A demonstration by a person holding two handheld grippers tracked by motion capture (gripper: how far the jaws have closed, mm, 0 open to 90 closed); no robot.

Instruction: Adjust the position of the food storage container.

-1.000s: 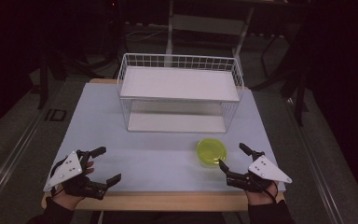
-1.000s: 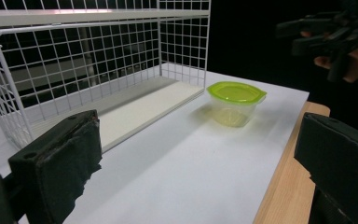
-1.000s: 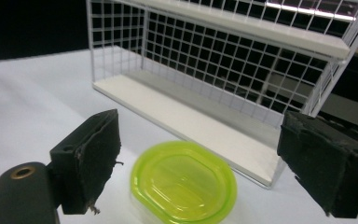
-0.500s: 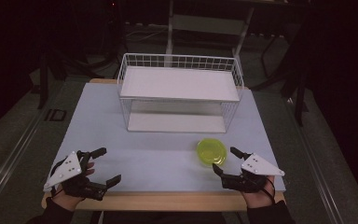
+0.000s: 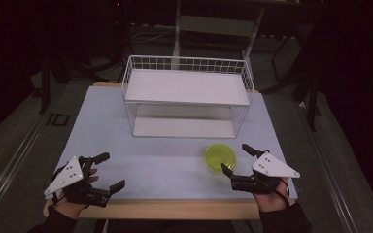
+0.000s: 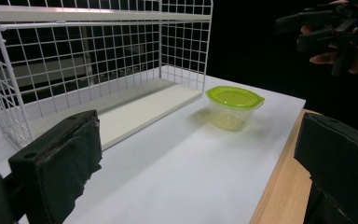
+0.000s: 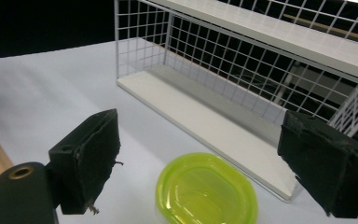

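green lidded container [image 5: 220, 157] just ahead of right tool [image 5: 234, 158], jaws wide apart, nothing gripped

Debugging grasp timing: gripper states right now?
Left gripper: open, holding nothing.
Right gripper: open, nothing held, beside the lidded yellow-green plastic container.

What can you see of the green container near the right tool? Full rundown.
The green container is a small tub of see-through yellow-green plastic, rounded, with a matching lid seated on top; it looks empty. It stands upright on the white table top, apart from the white wire rack, off that rack's front right corner. Nothing grips it: the right tool hangs close beside it, jaws wide and pads clear.
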